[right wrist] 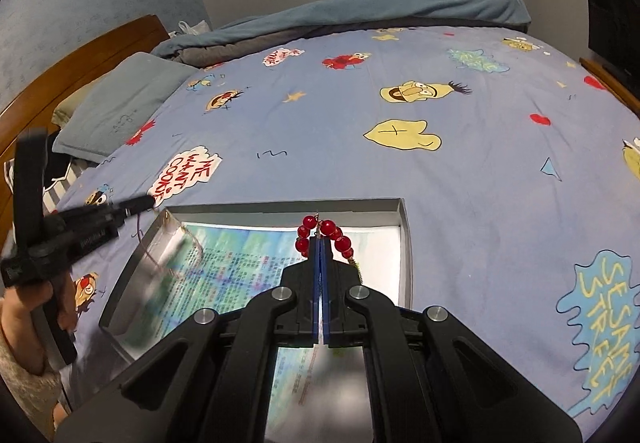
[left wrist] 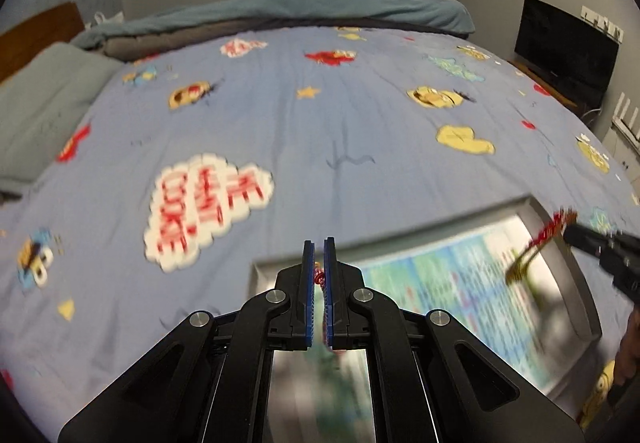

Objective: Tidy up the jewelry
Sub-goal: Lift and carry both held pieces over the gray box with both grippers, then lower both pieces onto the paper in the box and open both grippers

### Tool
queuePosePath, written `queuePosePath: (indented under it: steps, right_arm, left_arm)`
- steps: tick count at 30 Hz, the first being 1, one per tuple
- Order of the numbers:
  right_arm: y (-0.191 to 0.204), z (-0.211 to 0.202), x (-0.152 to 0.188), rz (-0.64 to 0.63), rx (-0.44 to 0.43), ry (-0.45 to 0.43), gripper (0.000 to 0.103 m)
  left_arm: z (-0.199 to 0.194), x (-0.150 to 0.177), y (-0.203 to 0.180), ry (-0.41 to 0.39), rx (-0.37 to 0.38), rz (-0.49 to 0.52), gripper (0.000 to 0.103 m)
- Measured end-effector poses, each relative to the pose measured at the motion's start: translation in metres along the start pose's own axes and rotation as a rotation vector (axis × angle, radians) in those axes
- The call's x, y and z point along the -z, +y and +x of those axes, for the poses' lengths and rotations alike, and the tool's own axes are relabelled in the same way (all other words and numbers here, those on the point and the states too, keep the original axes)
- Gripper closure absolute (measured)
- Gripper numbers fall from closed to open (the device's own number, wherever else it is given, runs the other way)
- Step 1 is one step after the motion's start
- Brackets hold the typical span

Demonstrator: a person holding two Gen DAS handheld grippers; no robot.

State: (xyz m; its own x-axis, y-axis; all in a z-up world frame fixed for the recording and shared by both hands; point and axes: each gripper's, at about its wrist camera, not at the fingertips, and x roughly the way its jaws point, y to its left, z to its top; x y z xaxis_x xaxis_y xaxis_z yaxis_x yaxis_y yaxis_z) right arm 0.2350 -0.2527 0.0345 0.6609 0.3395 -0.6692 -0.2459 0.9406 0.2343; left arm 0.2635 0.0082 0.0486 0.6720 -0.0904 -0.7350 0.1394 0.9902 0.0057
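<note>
Slippage worries me: my right hand-held gripper (right wrist: 320,243) is clamped shut on the red bead bracelet (right wrist: 326,237), my left hand-held gripper (left wrist: 319,249) on a thin chain (left wrist: 319,277), both dangling above the shallow box (right wrist: 404,239) on the bed (right wrist: 460,163).

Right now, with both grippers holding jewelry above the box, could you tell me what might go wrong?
1. The right gripper pinches the red beads only at its tips, and most of the strand hangs free, so it could slip out onto the bedspread.
2. The left gripper holds only a thin chain, easy to lose.
3. The box sits on soft bedding, so a push on its rim might tip it.
</note>
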Motion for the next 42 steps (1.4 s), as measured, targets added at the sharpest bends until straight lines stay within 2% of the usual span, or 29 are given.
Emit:
queuePosePath:
  steps: [3,8,15,16,17,18,19,20,21,25,27,30,32,34,42]
  right_arm:
    - [-0.003,0.009,0.001,0.006,0.01,0.02,0.103]
    - [-0.01,0.023,0.005,0.026,0.027,0.067,0.103]
    - [-0.011,0.03,0.008,0.021,0.045,0.086,0.102]
    - [-0.011,0.029,0.008,0.019,0.048,0.083,0.101]
    - [-0.01,0.027,0.008,0.017,0.047,0.08,0.1]
    - [-0.009,0.025,0.008,0.016,0.046,0.077,0.098]
    - [-0.009,0.022,0.009,0.014,0.045,0.073,0.09]
    - [-0.007,0.019,0.009,0.009,0.046,0.063,0.081]
    - [-0.006,0.015,0.009,0.002,0.051,0.054,0.078]
    - [-0.002,-0.002,0.012,-0.007,0.063,0.026,0.061]
    - [0.0,-0.011,0.015,-0.007,0.071,0.011,0.053]
    - [0.005,-0.032,0.023,-0.016,0.09,-0.021,0.043]
    - [0.008,-0.043,0.028,-0.014,0.092,-0.033,0.033]
    - [0.011,-0.054,0.035,-0.015,0.094,-0.045,0.027]
    - [0.023,-0.103,0.064,-0.032,0.101,-0.089,0.014]
  left_arm:
    - [0.01,-0.001,0.001,0.029,-0.019,0.042,0.098]
    - [0.035,0.022,0.0,0.104,-0.018,0.059,0.098]
    - [0.045,0.03,0.001,0.118,-0.023,0.044,0.097]
    - [0.045,0.03,0.0,0.118,-0.025,0.046,0.096]
    - [0.044,0.031,-0.001,0.116,-0.026,0.047,0.089]
    - [0.042,0.031,-0.001,0.111,-0.028,0.048,0.079]
    - [0.04,0.031,-0.001,0.101,-0.034,0.048,0.072]
    - [0.036,0.032,-0.002,0.085,-0.036,0.051,0.061]
    - [0.032,0.032,-0.003,0.074,-0.034,0.054,0.054]
    - [0.019,0.035,-0.008,0.048,-0.043,0.07,0.046]
    - [0.006,0.038,-0.01,0.027,-0.042,0.067,0.037]
    - [-0.013,0.042,-0.014,-0.007,-0.036,0.061,0.03]
    - [-0.028,0.046,-0.017,-0.028,-0.04,0.068,0.026]
    - [-0.044,0.052,-0.021,-0.049,-0.043,0.08,0.025]
    - [-0.102,0.079,-0.015,-0.086,-0.017,0.052,0.014]
